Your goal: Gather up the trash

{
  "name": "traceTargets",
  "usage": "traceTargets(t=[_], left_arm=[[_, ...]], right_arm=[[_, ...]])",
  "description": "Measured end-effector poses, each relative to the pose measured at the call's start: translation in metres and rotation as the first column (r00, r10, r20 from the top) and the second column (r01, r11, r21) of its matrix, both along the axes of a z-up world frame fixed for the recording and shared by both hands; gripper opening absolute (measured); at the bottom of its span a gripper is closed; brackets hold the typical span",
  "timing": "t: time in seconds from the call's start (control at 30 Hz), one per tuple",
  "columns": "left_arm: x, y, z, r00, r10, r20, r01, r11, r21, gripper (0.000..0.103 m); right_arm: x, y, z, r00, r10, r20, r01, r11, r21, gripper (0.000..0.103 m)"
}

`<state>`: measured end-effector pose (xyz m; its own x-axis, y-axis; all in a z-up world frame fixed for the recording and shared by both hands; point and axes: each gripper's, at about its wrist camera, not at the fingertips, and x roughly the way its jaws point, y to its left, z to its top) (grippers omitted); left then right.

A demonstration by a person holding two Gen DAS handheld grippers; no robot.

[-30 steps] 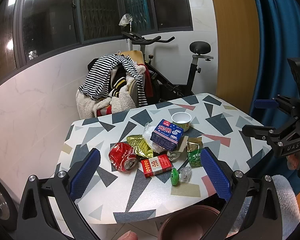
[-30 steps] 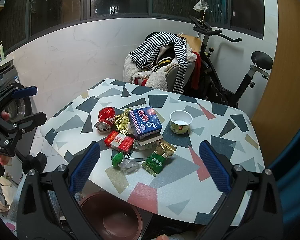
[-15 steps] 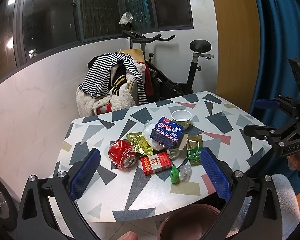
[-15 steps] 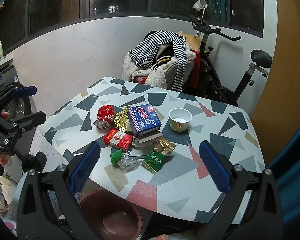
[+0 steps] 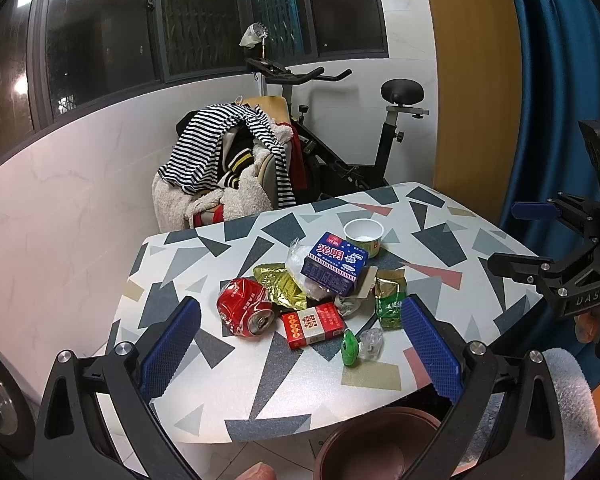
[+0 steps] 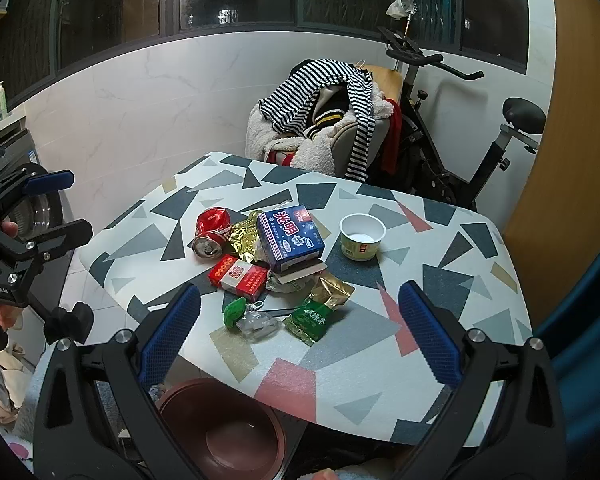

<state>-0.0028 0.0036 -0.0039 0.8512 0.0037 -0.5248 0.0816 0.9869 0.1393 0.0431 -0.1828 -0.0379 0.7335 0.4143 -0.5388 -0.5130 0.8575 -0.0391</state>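
Both claws (left (image 5: 300,344), right (image 6: 298,330)) backed off slightly, wide open, unladen; brown bin (image 6: 220,428) seemingly empty.

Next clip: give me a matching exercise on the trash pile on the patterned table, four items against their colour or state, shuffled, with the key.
Items
1. soda can
2. milk carton
3. paper cup
4. cigarette pack

Descriptions
A. blue, propped on top of the pile
B. upright, apart from the pile toward the far side
C. red, crushed, on its side
D. red, lying flat by the near side of the pile

Pairs: 1-C, 2-A, 3-B, 4-D

Both the left gripper and the right gripper are open and hold nothing, short of the table.
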Motion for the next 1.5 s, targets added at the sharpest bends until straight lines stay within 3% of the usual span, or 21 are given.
traceTargets(t=[1.0, 1.27, 1.5], left_arm=[[-0.001, 0.004, -0.009, 1.000, 0.002, -0.001, -0.002, 1.000, 0.001, 0.098], [0.006, 0.001, -0.017, 0.998, -0.056, -0.020, 0.055, 0.998, -0.030, 0.098], [0.016, 0.013, -0.046, 1.000, 0.005, -0.019, -0.003, 0.998, 0.065, 0.098]], right_arm=[[0.000, -0.006, -0.004, 1.000, -0.002, -0.006, 0.002, 1.000, -0.002, 0.098], [0.006, -0.015, -0.014, 0.999, -0.031, -0.021, 0.031, 0.999, 0.007, 0.098], [0.023, -0.021, -0.034, 0.995, -0.061, -0.073, 0.064, 0.997, 0.036, 0.098]])
